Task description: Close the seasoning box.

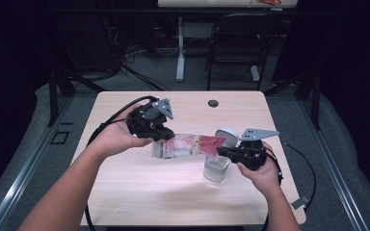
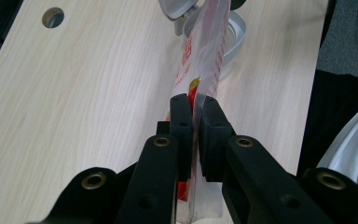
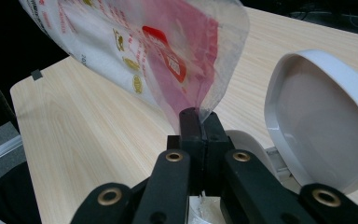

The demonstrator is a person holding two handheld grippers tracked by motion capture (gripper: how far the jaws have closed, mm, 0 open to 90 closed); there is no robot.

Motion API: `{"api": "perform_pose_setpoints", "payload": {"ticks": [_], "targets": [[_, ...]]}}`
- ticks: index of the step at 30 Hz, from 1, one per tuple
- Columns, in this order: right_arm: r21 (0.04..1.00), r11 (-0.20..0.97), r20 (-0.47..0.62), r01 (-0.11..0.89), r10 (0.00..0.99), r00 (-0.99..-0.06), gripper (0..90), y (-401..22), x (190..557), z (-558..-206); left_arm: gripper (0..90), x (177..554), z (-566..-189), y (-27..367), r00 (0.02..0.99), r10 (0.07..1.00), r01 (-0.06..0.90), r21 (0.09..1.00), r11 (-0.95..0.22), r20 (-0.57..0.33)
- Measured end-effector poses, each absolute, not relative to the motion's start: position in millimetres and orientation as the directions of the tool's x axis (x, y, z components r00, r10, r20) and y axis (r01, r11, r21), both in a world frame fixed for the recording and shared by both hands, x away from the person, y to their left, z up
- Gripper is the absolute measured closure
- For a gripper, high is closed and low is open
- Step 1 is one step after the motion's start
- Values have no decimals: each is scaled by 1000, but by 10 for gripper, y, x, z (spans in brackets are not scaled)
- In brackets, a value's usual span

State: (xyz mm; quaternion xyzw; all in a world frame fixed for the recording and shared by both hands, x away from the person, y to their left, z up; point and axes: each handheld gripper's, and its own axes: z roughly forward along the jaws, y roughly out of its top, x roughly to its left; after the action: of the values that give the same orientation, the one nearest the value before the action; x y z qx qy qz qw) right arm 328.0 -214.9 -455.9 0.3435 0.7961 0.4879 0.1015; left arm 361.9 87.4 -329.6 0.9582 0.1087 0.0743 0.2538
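Both tongs, left [image 1: 161, 137] and right [image 1: 221, 150], were clamped on opposite edges of the limp, slippery clear plastic bag with red print [image 1: 188, 146], held stretched above the pale wooden counter [image 1: 125, 187], its right end over a clear open-lidded container [image 1: 217, 168]; edge grips probably suited it best.

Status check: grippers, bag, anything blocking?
Left gripper and right gripper both shut on plastic bag, held over table. Open-lidded container beneath. Nothing blocking.

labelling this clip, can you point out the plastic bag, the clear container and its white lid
plastic bag [image 1: 188, 146]: high view, on its clear and red printed middle, between the grippers.
clear container [image 1: 216, 169]: high view, on its see-through side wall.
white lid [image 3: 324, 126]: right gripper view, on the hollow inner face of the flipped-open lid.
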Motion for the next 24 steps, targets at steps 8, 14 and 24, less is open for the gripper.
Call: {"api": "perform_pose_setpoints", "payload": {"ticks": [8,14,24], "targets": [[847,278,181,453,651,-737,900,-2192,3269,-4552,862,3624,-3275,828,967,237,160,504,-849,92],[842,286,176,458,656,-734,900,-2213,3263,-4559,862,3631,-3275,794,969,234,161,502,-850,85],[843,278,183,460,656,-732,900,-2233,3246,-4576,862,3642,-3254,766,970,230,159,507,-847,80]]}}
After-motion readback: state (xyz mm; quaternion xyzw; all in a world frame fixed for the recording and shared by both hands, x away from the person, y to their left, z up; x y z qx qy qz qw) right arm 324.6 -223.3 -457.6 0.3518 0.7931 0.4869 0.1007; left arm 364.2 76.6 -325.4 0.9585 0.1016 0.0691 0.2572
